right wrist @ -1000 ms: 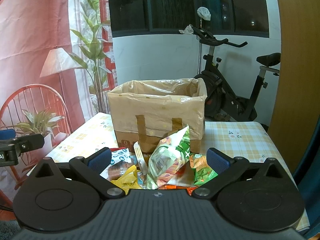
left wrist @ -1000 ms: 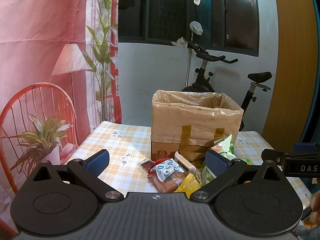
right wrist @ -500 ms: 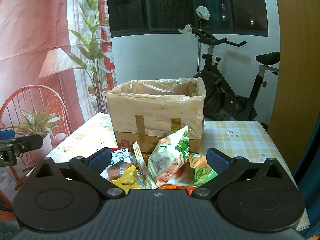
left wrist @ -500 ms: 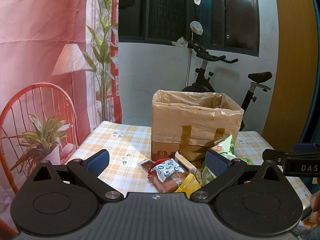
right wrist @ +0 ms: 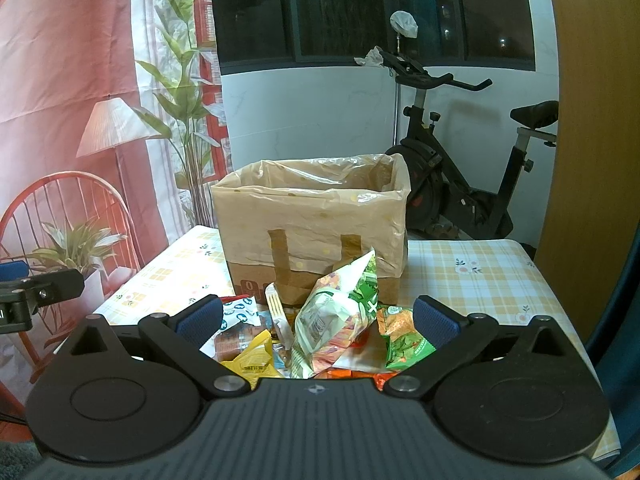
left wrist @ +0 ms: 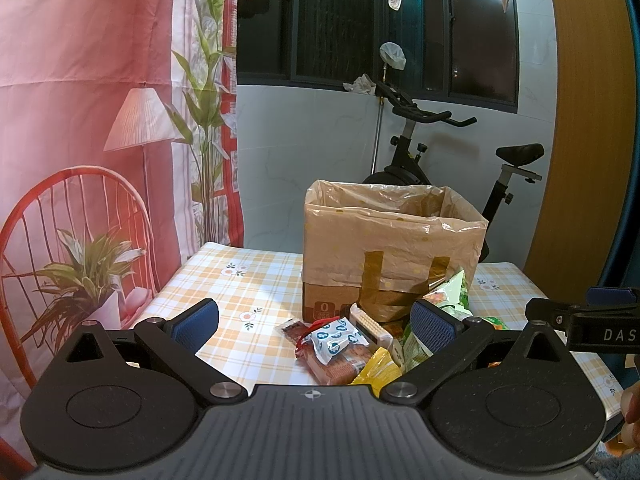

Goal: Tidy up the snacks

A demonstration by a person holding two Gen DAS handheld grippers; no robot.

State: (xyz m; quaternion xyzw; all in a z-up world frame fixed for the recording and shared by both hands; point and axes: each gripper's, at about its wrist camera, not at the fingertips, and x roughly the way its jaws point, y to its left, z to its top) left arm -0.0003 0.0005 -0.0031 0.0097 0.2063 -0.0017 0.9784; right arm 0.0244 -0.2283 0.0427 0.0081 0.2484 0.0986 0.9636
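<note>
One plastic-lined cardboard box stands on the checked tabletop; before it one tall green crinkly snack bag points upward. Two grippers, left and right, hover with jaws released.

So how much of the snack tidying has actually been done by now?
Nothing looks done from here. The snack packets lie heaped on the checked table in front of the lined cardboard box, whose inside is hidden. Nothing is in hand: the left gripper and right gripper are both open and empty. Every visible packet is left to move.
</note>
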